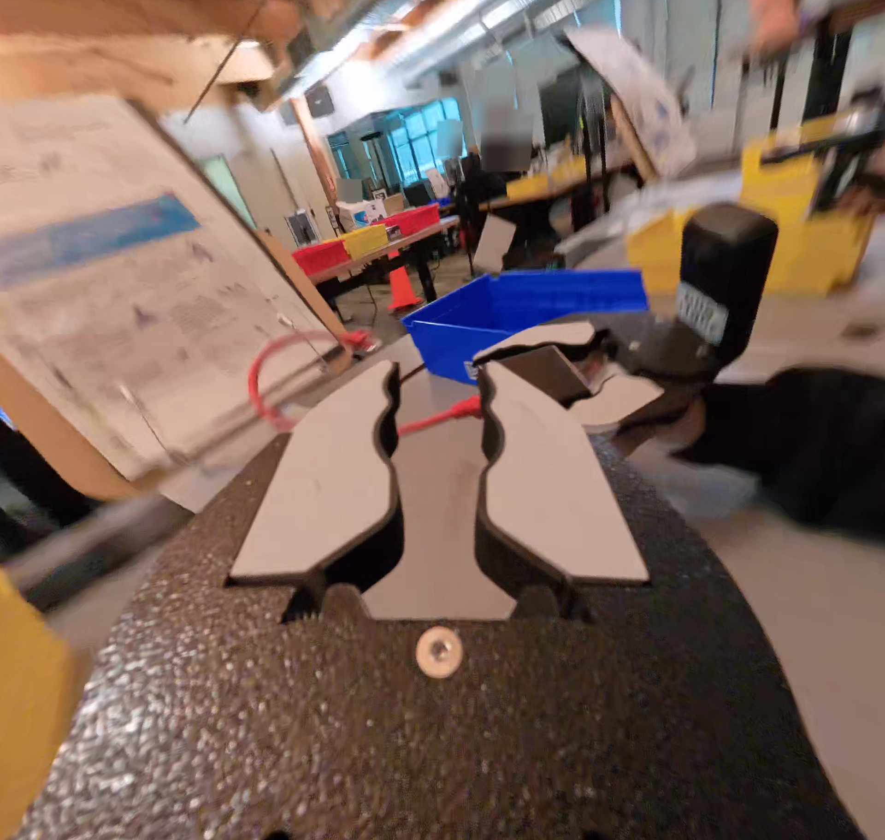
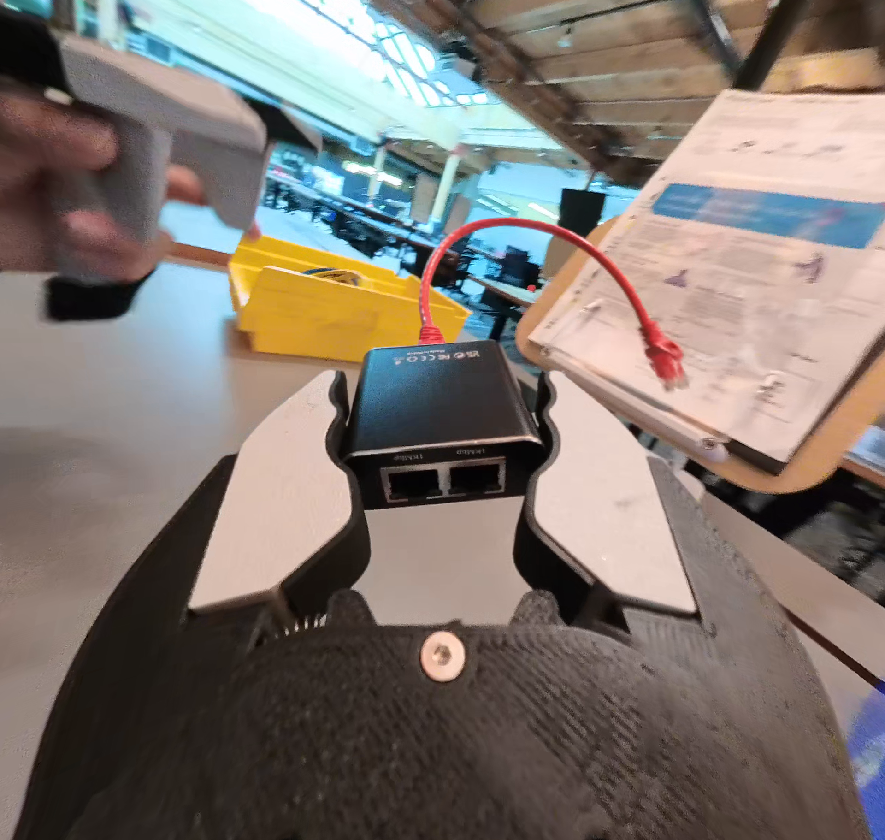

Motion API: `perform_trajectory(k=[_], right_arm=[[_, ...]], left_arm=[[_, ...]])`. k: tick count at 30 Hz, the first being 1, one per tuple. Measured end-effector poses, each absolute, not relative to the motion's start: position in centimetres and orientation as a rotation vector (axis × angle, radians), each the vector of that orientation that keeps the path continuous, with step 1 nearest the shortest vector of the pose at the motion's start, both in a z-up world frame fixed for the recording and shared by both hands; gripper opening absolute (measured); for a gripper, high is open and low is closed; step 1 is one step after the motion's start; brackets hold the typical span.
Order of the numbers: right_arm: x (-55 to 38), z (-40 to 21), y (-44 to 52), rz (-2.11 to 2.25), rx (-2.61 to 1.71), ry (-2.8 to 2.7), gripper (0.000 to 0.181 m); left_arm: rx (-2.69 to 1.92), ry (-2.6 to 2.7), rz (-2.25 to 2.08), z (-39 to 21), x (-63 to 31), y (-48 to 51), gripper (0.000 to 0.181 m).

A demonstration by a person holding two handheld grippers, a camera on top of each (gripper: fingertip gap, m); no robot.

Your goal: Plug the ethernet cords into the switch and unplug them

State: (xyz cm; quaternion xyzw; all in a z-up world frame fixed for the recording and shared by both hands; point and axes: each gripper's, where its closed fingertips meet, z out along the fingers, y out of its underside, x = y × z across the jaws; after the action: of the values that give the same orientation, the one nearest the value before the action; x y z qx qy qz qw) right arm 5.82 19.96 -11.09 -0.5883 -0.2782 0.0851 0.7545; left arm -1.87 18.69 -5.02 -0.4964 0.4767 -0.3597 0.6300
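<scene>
My right gripper (image 2: 440, 381) is shut on a small black switch (image 2: 431, 410) and holds it above the grey table (image 2: 119, 410). Two empty ports (image 2: 443, 478) face the camera. A short red ethernet cord (image 2: 527, 232) is plugged into the switch's far end and arches over to the right. Its free plug (image 2: 663, 355) hangs in front of a clipboard. My left gripper (image 1: 438, 378) is open and empty, just short of the cord (image 1: 440, 417) and left of the switch (image 1: 546, 371). The free plug (image 1: 357, 338) lies farther back on the left.
A tilted clipboard with papers (image 2: 718, 290) stands close by, at the left in the left wrist view (image 1: 119, 266). A blue bin (image 1: 503, 319) sits behind the switch. Yellow bins (image 2: 335, 304) stand on the table. A hand holds the left gripper's grey handle (image 2: 158, 146).
</scene>
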Motion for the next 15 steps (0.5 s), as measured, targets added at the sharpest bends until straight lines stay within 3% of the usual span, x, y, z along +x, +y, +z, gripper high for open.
perform_trajectory(k=[1, 3, 5, 9, 12, 13, 15], right_arm=[[6.0, -10.8, 20.0, 0.152, -1.27, -0.586, 0.075], [5.6, -10.4, 19.9, 0.109, -1.248, -0.578, 0.075], [4.3, -10.6, 19.5, 0.126, -1.233, -0.599, 0.075], [1.2, -11.2, 19.3, 0.099, -1.222, -0.711, 0.075], [-0.1, -11.3, 18.8, 0.079, -1.191, -0.775, 0.075], [-0.3, -11.3, 18.7, 0.073, -1.187, -0.786, 0.075], [-0.5, -11.8, 18.4, 0.094, -1.185, -0.835, 0.075]], left_arm=[[-1.248, 1.015, -0.939, -6.0, -2.1, 18.9, 0.031], [-1.512, 0.935, -1.217, -9.4, -1.3, 19.2, 0.052], [-1.668, 0.891, -1.583, -11.6, 0.0, 18.3, 0.056], [-1.741, 1.002, -2.132, -13.2, 1.5, 15.0, 0.043], [-1.72, 1.032, -2.301, -12.9, 1.8, 13.7, 0.035], [-1.713, 1.021, -2.304, -13.0, 1.8, 14.0, 0.024], [-1.683, 1.075, -2.31, -13.2, 1.5, 13.7, 0.024]])
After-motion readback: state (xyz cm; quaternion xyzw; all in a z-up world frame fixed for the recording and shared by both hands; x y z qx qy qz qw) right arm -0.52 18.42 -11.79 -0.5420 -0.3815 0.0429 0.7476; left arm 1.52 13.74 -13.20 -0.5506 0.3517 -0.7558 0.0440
